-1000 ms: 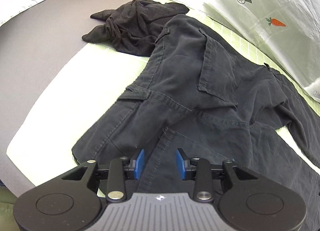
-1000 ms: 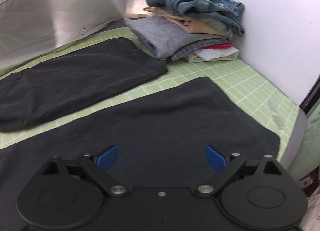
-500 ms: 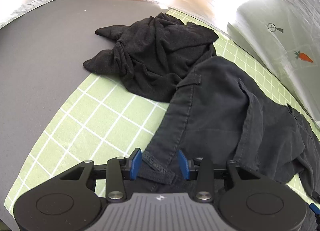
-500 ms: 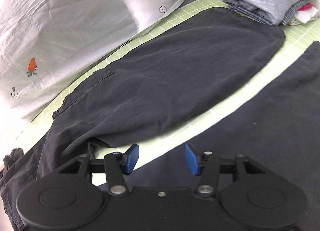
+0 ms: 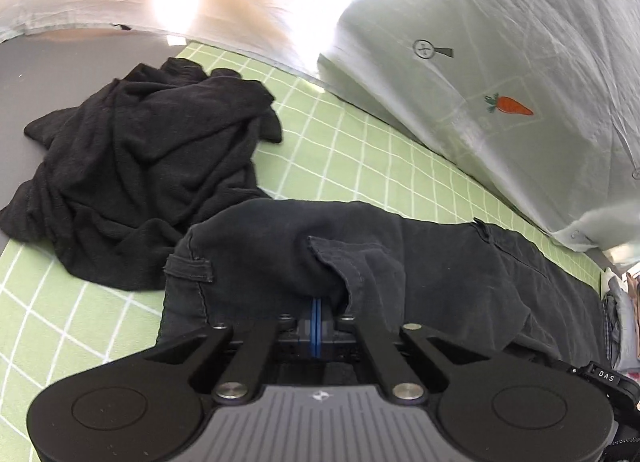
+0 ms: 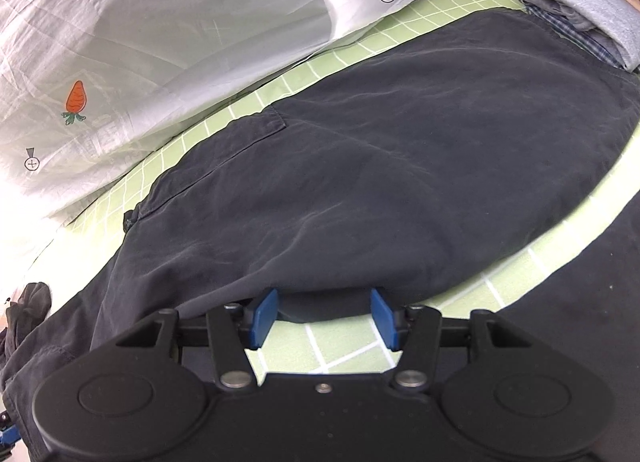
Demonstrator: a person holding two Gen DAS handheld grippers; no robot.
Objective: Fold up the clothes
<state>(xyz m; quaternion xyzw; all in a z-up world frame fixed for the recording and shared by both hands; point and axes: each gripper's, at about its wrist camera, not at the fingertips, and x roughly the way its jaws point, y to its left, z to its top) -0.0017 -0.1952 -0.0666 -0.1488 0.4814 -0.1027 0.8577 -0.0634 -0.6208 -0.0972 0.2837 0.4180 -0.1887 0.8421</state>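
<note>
Dark cargo trousers (image 5: 440, 274) lie on a green checked mat (image 5: 352, 150). My left gripper (image 5: 317, 318) is shut on the trousers' waist end, with cloth bunched over the blue pads. In the right wrist view the far trouser leg (image 6: 400, 166) lies flat and the near leg (image 6: 592, 302) runs along the lower right. My right gripper (image 6: 323, 316) is open at the edge of the far leg, its pads either side of the hem fold.
A crumpled black garment (image 5: 140, 166) lies left of the trousers. A white sheet with a carrot print (image 5: 500, 62) rises behind the mat. A stack of folded clothes (image 6: 580, 2) sits at the far right.
My left gripper has closed on the trousers' waist and moved toward it. My right gripper has moved up to the far leg's edge and stayed open.
</note>
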